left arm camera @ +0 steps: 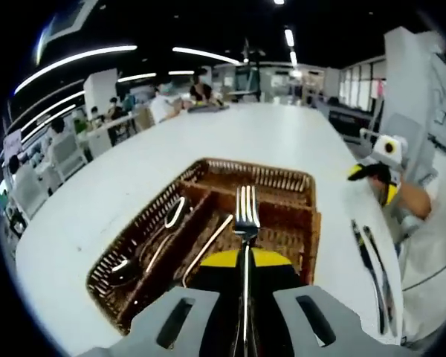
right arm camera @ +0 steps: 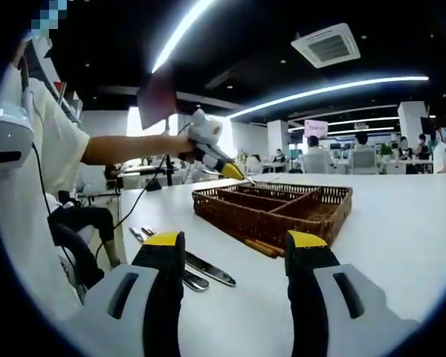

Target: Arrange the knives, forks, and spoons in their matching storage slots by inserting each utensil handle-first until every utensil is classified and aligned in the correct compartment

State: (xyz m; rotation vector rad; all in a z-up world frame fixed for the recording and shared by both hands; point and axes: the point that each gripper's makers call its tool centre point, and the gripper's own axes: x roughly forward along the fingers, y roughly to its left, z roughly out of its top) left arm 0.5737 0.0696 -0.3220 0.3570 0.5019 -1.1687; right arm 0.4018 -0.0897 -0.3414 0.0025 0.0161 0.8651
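A long white table (left arm camera: 282,141), smooth and glossy with rounded corners, stretches across an open-plan hall; much of its surface lies bare beyond and beside the work area. On it sits a brown woven wicker tray (left arm camera: 286,216), rectangular and split by wicker walls into long compartments; in the right gripper view the same tray (right arm camera: 323,212) stands near the table's near edge, its weave coarse and its rim low. Two dark-handled knives (left arm camera: 372,268) lie flat on the table just beside the tray, close to the table edge by the seated person; they show in the right gripper view too (right arm camera: 197,269). A metal spoon (left arm camera: 137,256) rests in the tray's left compartment. The left gripper (left arm camera: 245,294), grey with yellow tips, is clamped on a polished steel fork (left arm camera: 246,216), tines pointing away, held above the tray's middle. The right gripper (right arm camera: 238,256) hovers low over the table, its yellow-tipped jaws spread wide and holding nothing.
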